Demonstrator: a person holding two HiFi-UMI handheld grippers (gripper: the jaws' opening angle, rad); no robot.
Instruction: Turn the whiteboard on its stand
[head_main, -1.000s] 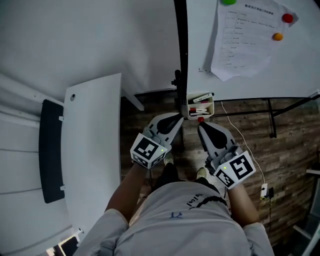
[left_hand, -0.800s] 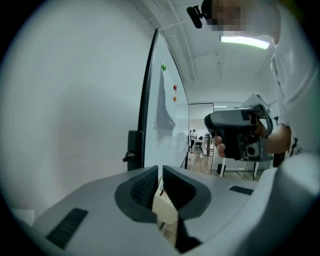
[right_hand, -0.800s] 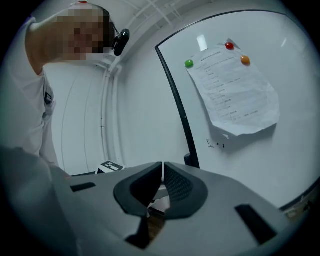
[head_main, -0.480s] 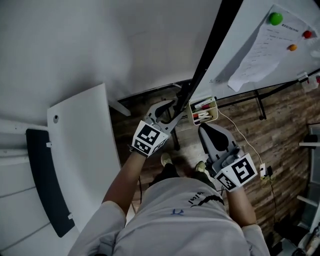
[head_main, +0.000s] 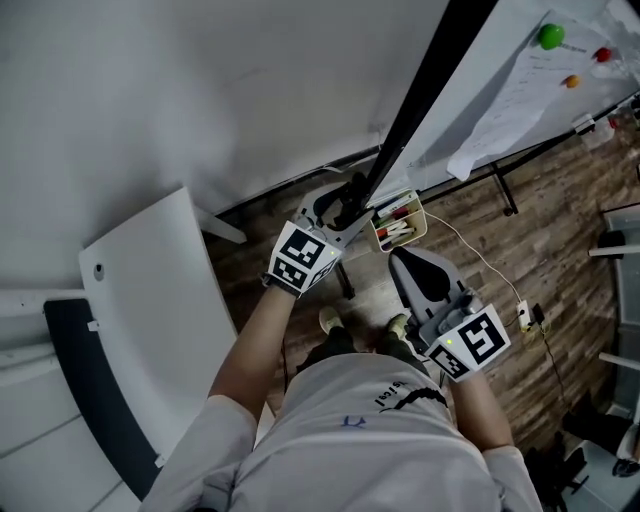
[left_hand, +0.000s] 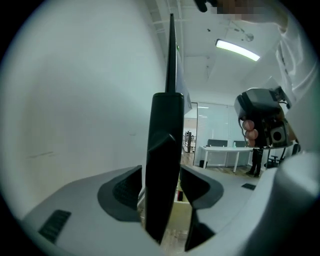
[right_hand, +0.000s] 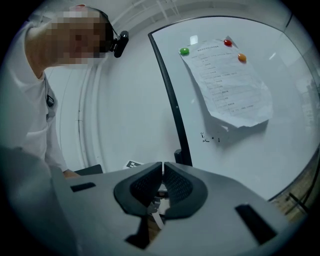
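Observation:
The whiteboard (head_main: 470, 120) stands on its stand, seen edge-on, its black frame edge (head_main: 420, 100) running up to the right. A sheet of paper (head_main: 530, 95) hangs on it under coloured magnets. My left gripper (head_main: 345, 205) straddles the bottom of that edge. In the left gripper view the frame edge (left_hand: 164, 165) stands between the pads of the left gripper (left_hand: 161, 187); the jaws are opening and a slim gap shows. My right gripper (head_main: 405, 262) hovers below the marker tray (head_main: 398, 222), shut and empty; in its own view the right gripper (right_hand: 163, 182) points at the whiteboard (right_hand: 280, 125).
A white desk panel (head_main: 150, 300) with a dark strip (head_main: 90, 380) lies to the left. The stand's black leg bars (head_main: 500, 185) cross the wooden floor on the right. A cable with a plug (head_main: 525, 315) lies on the floor near my right gripper.
My left gripper moved forward onto the board's black edge, and its jaws have spread. The board's edge now slants to the right in view. The right gripper has barely moved.

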